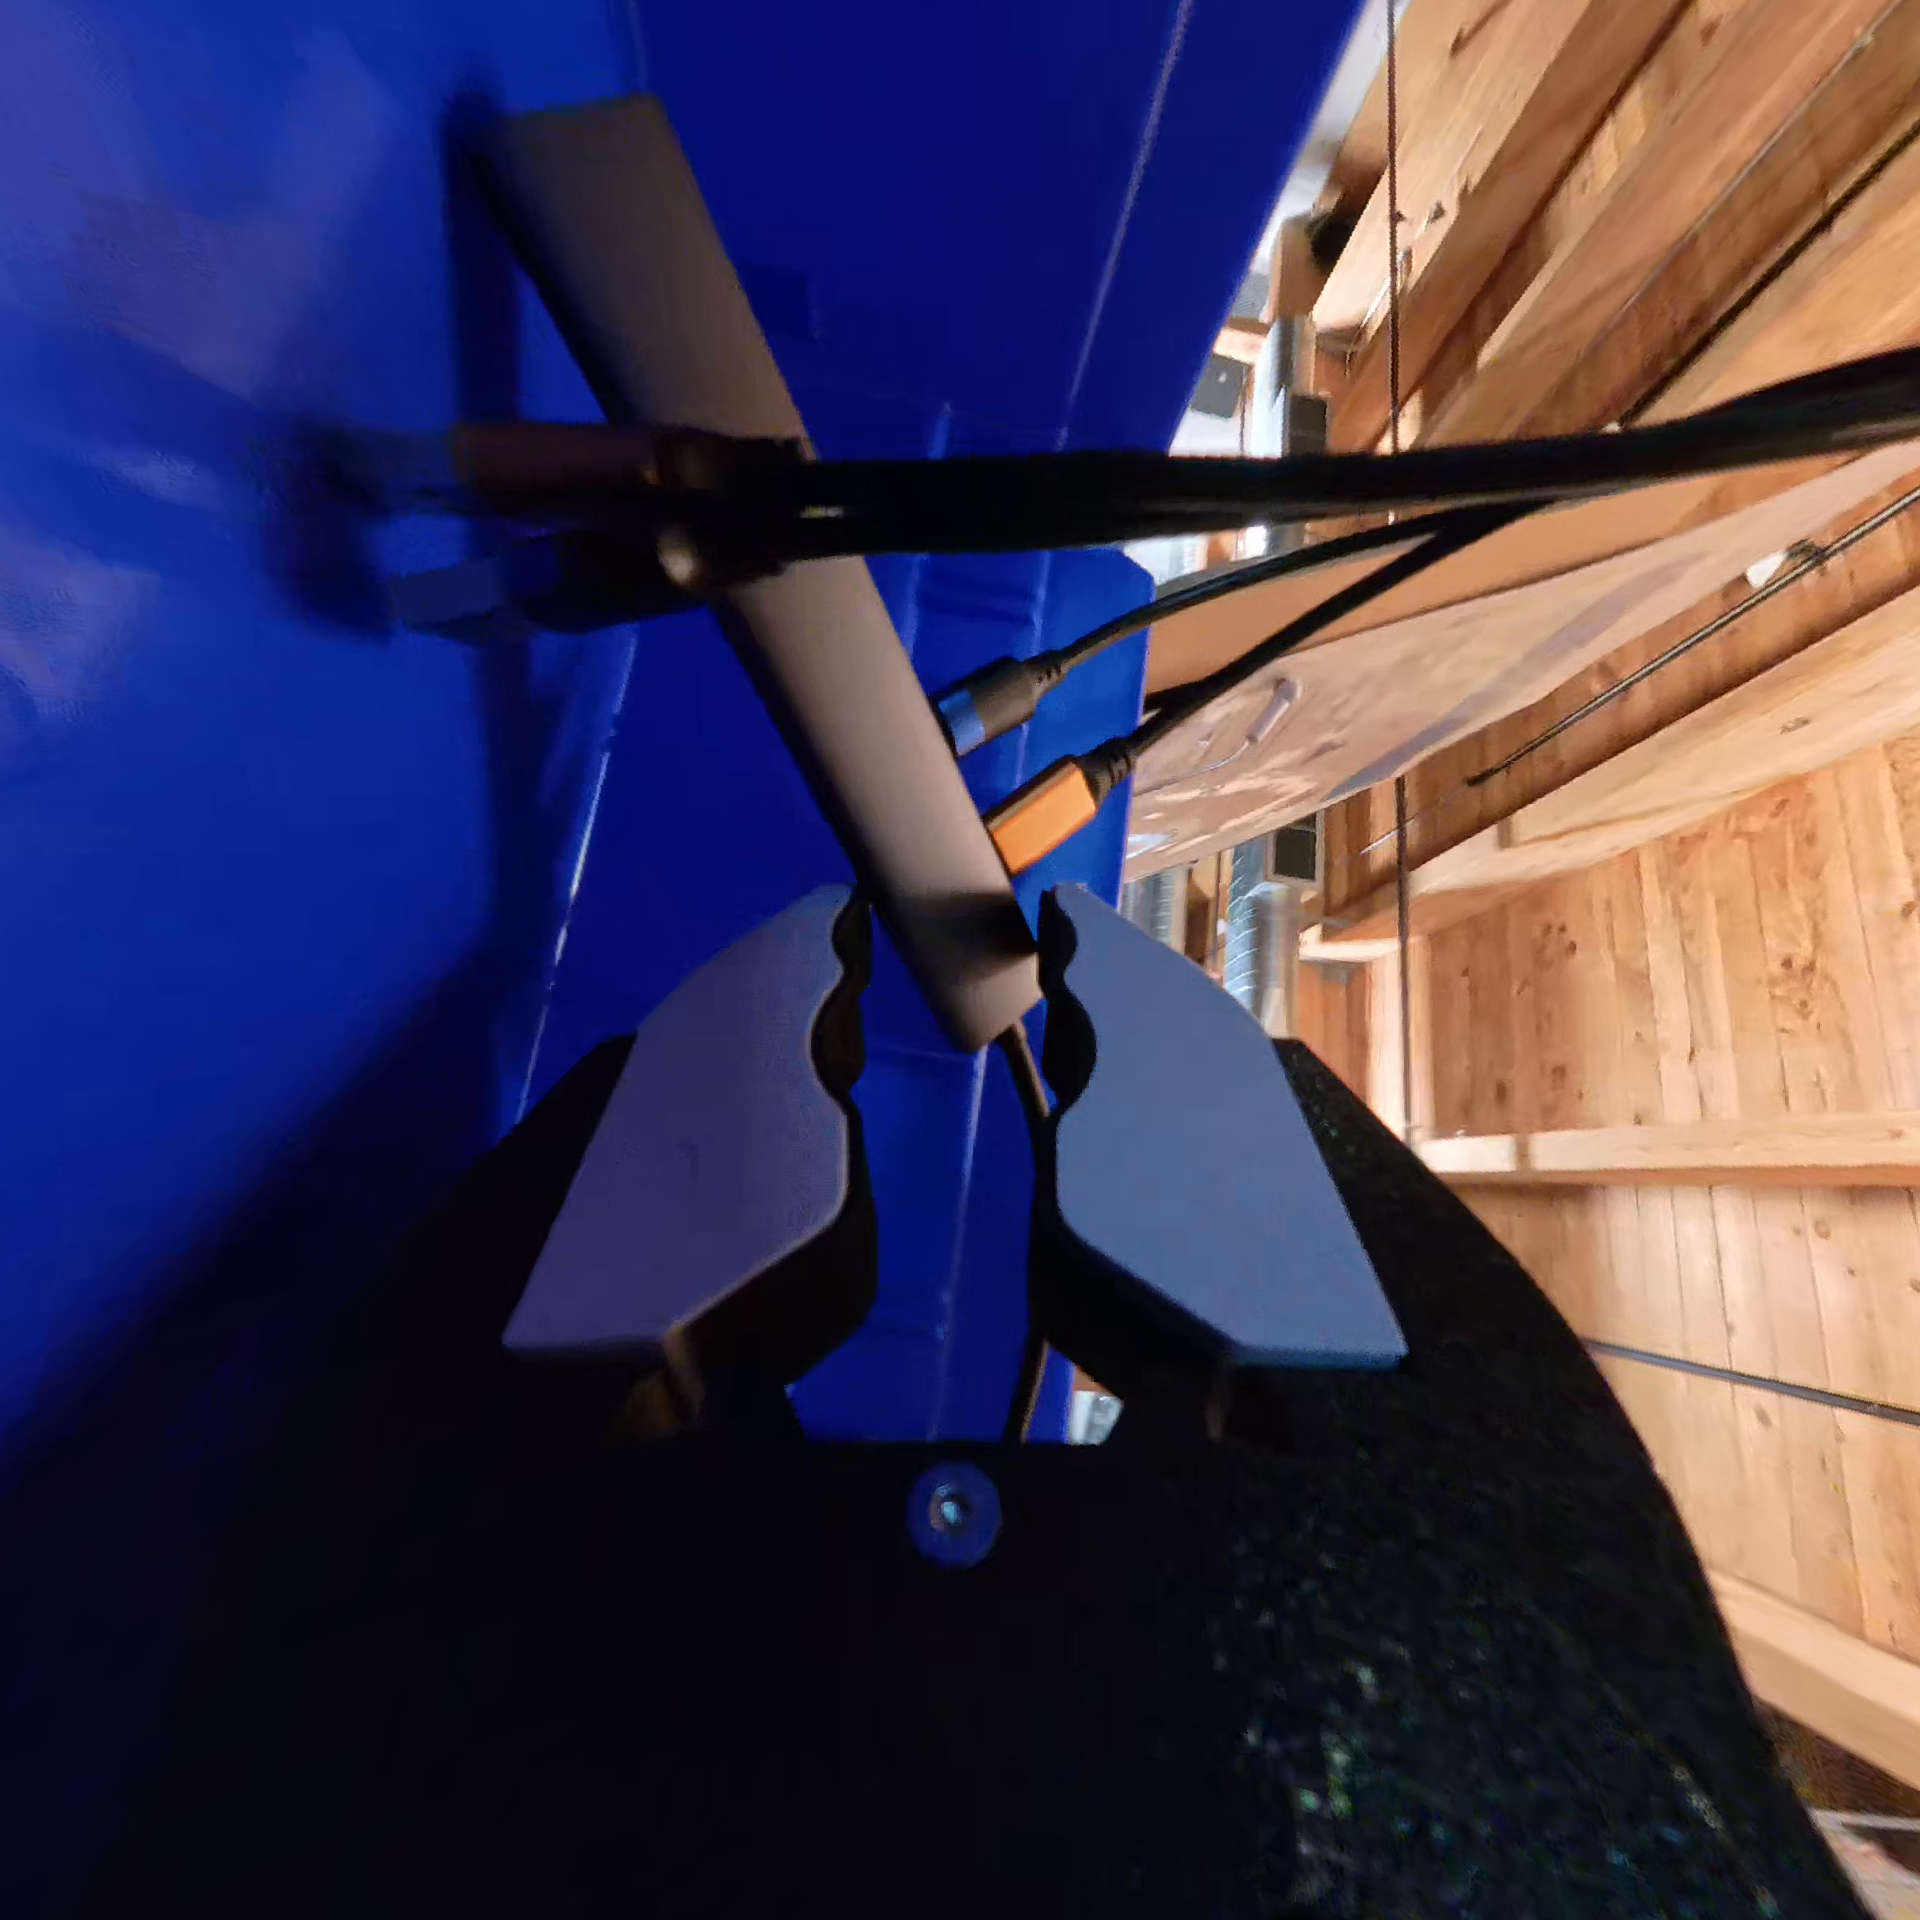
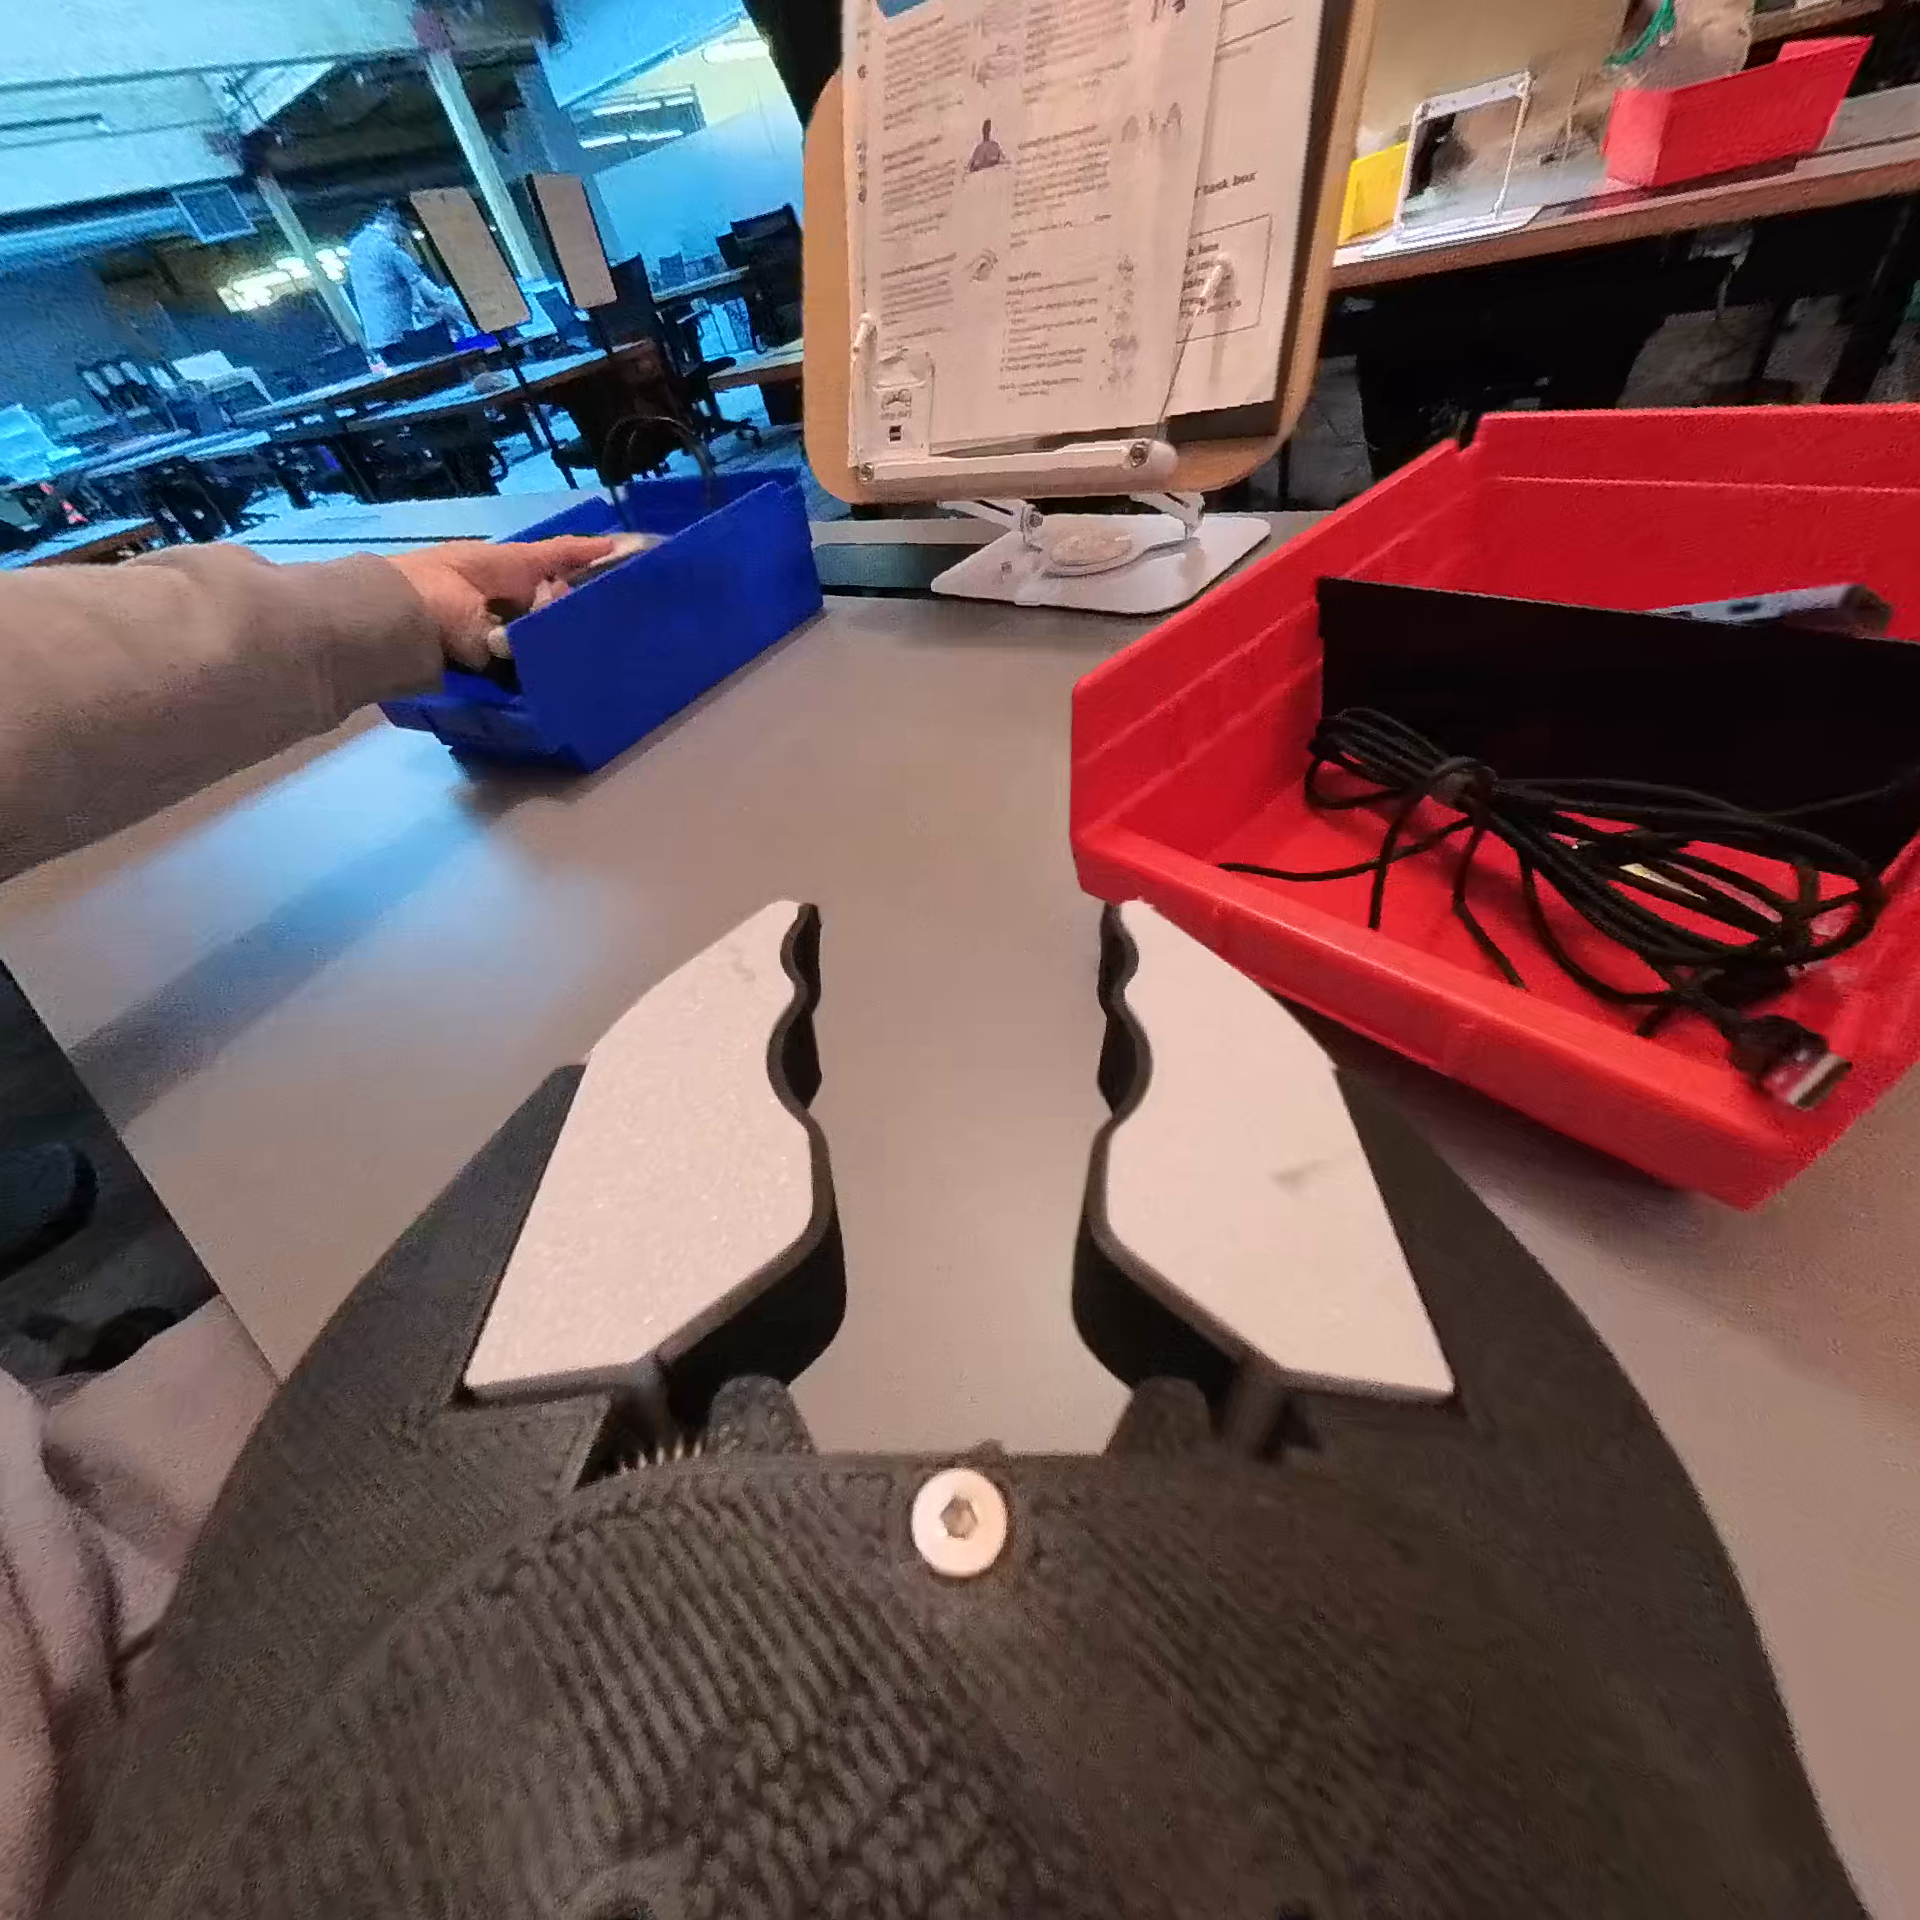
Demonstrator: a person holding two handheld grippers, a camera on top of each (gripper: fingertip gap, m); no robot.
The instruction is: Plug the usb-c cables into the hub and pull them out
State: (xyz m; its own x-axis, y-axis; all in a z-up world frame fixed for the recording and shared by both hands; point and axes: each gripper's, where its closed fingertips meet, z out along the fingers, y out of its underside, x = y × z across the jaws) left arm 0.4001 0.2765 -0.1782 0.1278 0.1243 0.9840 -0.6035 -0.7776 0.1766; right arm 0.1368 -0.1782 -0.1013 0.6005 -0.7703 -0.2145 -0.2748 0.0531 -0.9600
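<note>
Centre frame, left view: slim matte grey hub [image 1: 831,665] pinched at its near end by left gripper [image 1: 945,925], inside glossy blue bin [image 1: 260,727]; orange plug [image 1: 1042,824] seated. Right gripper [image 2: 956,935] wide, empty above smooth grey table [image 2: 914,790]. Right: braided black cable [image 2: 1621,883] coiled in red bin [image 2: 1351,997].

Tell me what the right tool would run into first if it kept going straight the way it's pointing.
Probably nothing soon. The right tool is open over bare grey table; straight ahead the first thing looks like the document stand's base. The red bin sits to its right, though depth is hard to judge.
</note>
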